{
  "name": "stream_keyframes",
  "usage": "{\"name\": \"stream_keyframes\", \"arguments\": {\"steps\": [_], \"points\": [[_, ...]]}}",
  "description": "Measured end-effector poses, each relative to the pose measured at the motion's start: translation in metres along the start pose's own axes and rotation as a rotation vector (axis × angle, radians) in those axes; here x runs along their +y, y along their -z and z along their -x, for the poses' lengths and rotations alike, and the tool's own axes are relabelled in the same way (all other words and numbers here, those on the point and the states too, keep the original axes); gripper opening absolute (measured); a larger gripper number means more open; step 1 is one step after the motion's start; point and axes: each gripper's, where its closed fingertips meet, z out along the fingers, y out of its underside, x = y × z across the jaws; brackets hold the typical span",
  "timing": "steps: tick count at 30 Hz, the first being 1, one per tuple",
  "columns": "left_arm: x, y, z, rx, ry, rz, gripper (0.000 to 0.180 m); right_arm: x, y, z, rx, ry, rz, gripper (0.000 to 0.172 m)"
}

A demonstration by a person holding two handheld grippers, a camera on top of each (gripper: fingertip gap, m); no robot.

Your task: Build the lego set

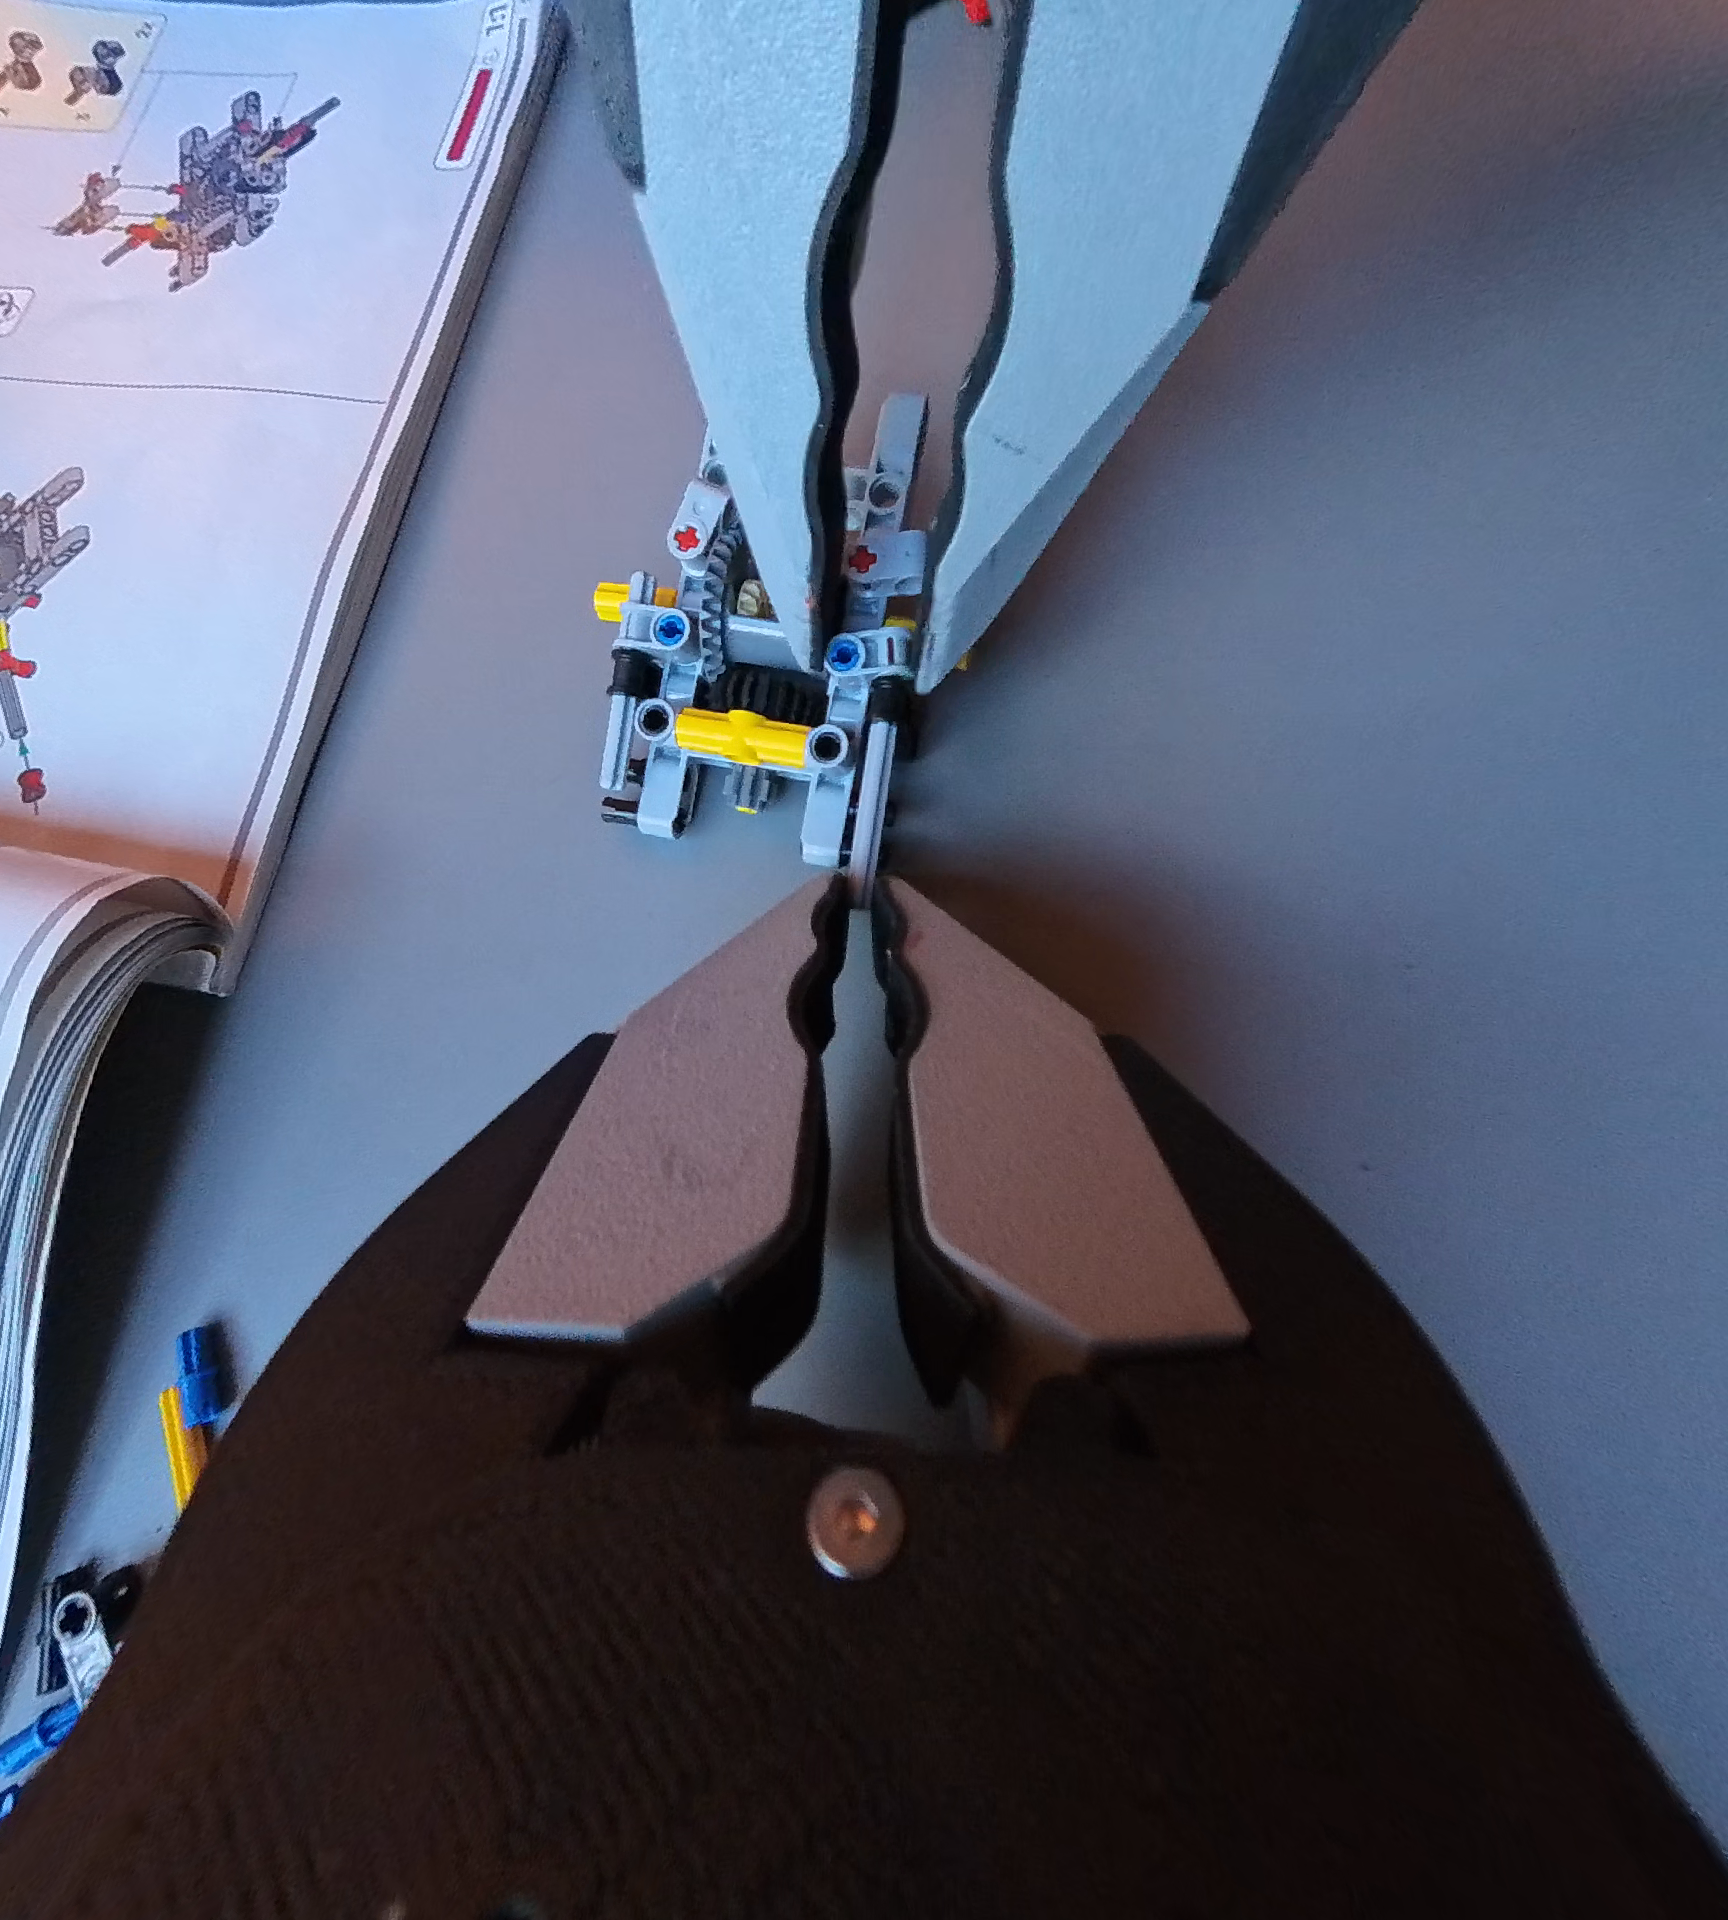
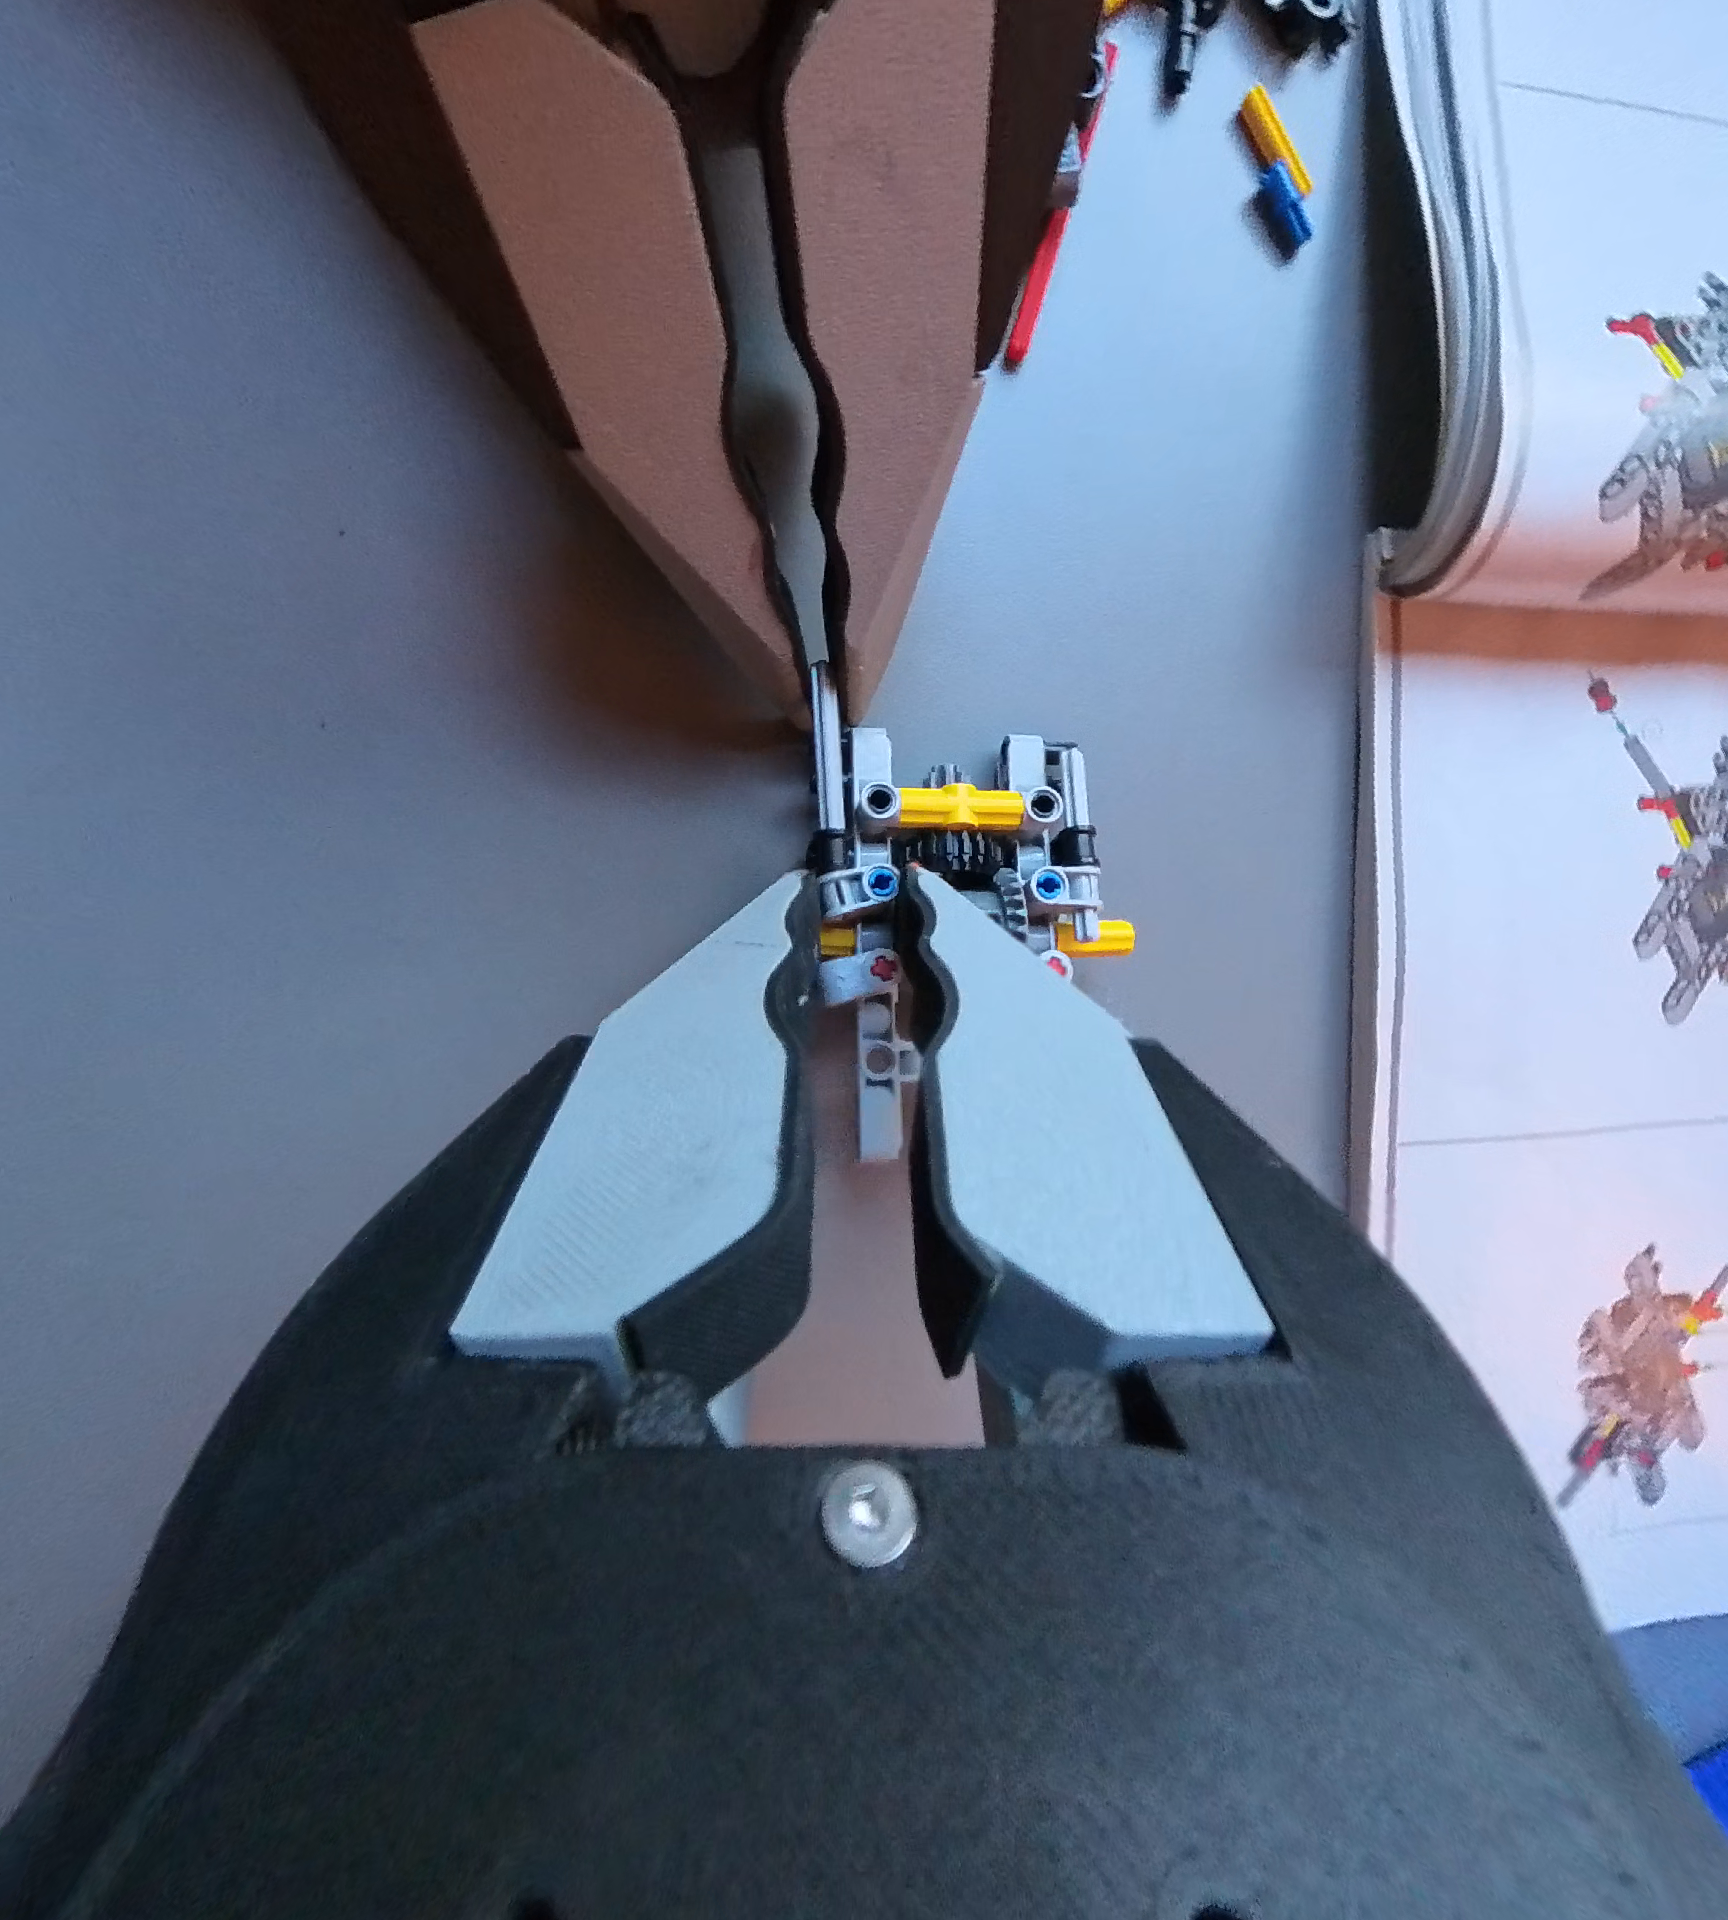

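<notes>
The left claw (image 1: 858, 883), with tan fingers on a black body, is clenched on a thin grey rod (image 1: 870, 800) that runs along one side of a small grey brick model (image 1: 751, 717). Both tips are pressed on the near end of the rod, just ahead of the claw, and the same pinch is seen from the opposite side in the right wrist view.

The right claw (image 2: 852, 899), with light grey fingers, is closed around the other end of the model (image 2: 964, 862). A grey beam with holes (image 2: 881, 1070) lies between its fingers, and the pads seem to press on the model's grey link with a blue pin, though the exact contact is partly hidden by the fingers. A yellow bar (image 2: 962, 802) crosses the model just beyond this claw's tips, with black gears (image 2: 948, 847) beneath it.

The model is held between the two claws, which face each other over a grey bench (image 1: 1462, 623).

An open instruction booklet (image 1: 164, 416) is seen to the left of the left claw. Loose blue and yellow pins (image 1: 190, 1392) lie beside that claw's body, near the booklet. A red stick (image 2: 1042, 286) lies just beside the left claw's body in the right wrist view.
</notes>
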Motion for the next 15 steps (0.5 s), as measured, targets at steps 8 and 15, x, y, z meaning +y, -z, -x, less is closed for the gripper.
{"name": "stream_keyframes", "arguments": {"steps": [8, 15], "points": [[0.0001, 0.0000, 0.0006, -0.001, 0.009, 0.000, 0.002, 0.0001, -0.0003, -0.0005, 0.089, -0.097, -0.035, 0.012], [0.0010, 0.0006, 0.0020, 0.004, 0.030, 0.000, 0.002, -0.0022, -0.0008, -0.0008, 0.113, -0.162, -0.210, 0.012]]}}
